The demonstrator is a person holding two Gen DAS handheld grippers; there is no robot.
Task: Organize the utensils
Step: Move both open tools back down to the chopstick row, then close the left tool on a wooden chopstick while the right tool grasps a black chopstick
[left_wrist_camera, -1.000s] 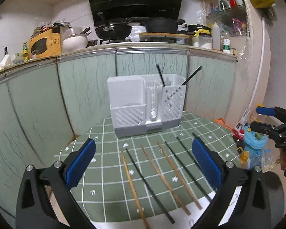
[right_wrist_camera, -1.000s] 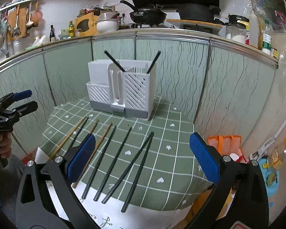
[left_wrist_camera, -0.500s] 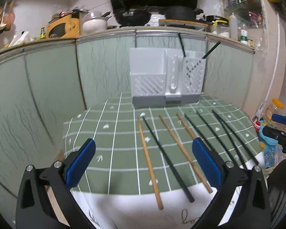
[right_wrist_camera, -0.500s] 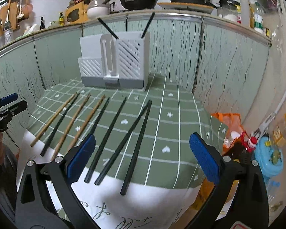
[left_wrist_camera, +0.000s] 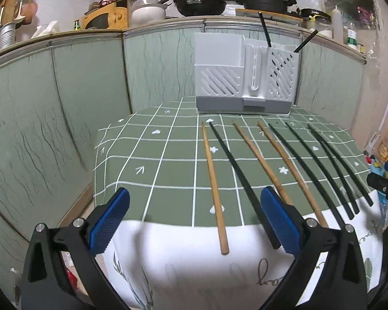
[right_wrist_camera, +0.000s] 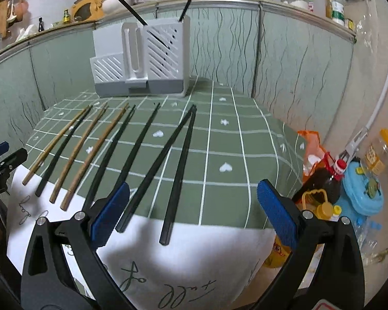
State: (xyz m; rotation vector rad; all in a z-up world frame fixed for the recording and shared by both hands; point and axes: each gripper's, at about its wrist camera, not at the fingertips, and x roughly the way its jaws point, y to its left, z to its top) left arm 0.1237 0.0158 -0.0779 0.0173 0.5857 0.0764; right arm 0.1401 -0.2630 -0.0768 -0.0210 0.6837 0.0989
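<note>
Several chopsticks lie side by side on a green checked cloth (left_wrist_camera: 152,170), three wooden and the others black. A white slotted utensil holder (left_wrist_camera: 243,77) stands at the back with two black chopsticks (left_wrist_camera: 265,29) upright in its right compartment. My left gripper (left_wrist_camera: 194,222) is open and empty at the near edge, around the end of the leftmost wooden chopstick (left_wrist_camera: 214,188). My right gripper (right_wrist_camera: 191,211) is open and empty, around the near ends of two black chopsticks (right_wrist_camera: 178,173). The holder also shows in the right wrist view (right_wrist_camera: 142,59).
A green panelled counter wall (left_wrist_camera: 64,103) rings the table. Pans and jars stand on the counter above. Bottles (right_wrist_camera: 323,183), a blue container (right_wrist_camera: 362,193) and an orange bag (right_wrist_camera: 310,142) sit low to the right of the table. White lettered cloth (right_wrist_camera: 168,271) hangs over the front edge.
Both grippers have drawn back and dropped toward the table's near edge, so the chopsticks' near ends now lie between the open fingers. Nothing was picked up.
</note>
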